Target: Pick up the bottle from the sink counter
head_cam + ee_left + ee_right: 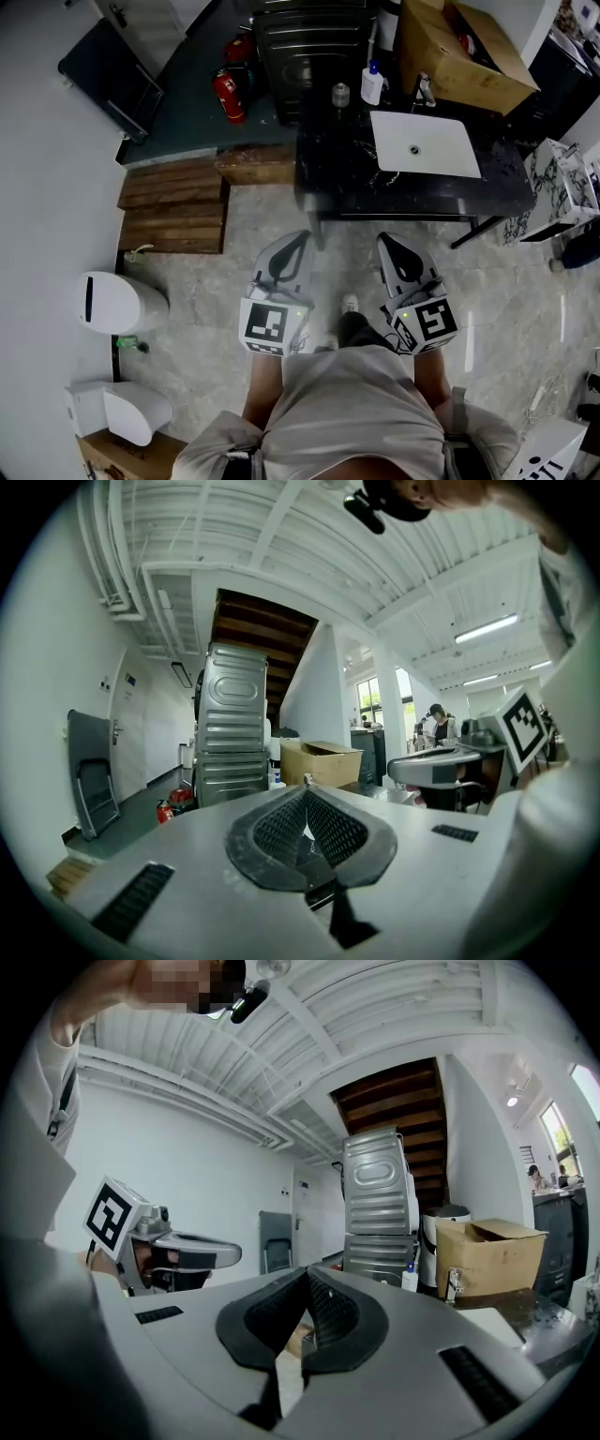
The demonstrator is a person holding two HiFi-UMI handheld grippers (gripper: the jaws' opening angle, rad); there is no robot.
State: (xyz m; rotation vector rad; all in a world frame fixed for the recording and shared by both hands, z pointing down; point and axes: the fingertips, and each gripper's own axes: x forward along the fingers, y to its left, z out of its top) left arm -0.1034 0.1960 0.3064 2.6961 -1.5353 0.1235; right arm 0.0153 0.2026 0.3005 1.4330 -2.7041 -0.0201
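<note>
Seen from the person's head, one camera looks steeply down, with the left gripper and right gripper near and the counter farther ahead. Each gripper camera sits close behind its own jaws, facing level and forward (the other gripper shows at its edge). All three views share the cardboard box and the ribbed metal cabinet.
</note>
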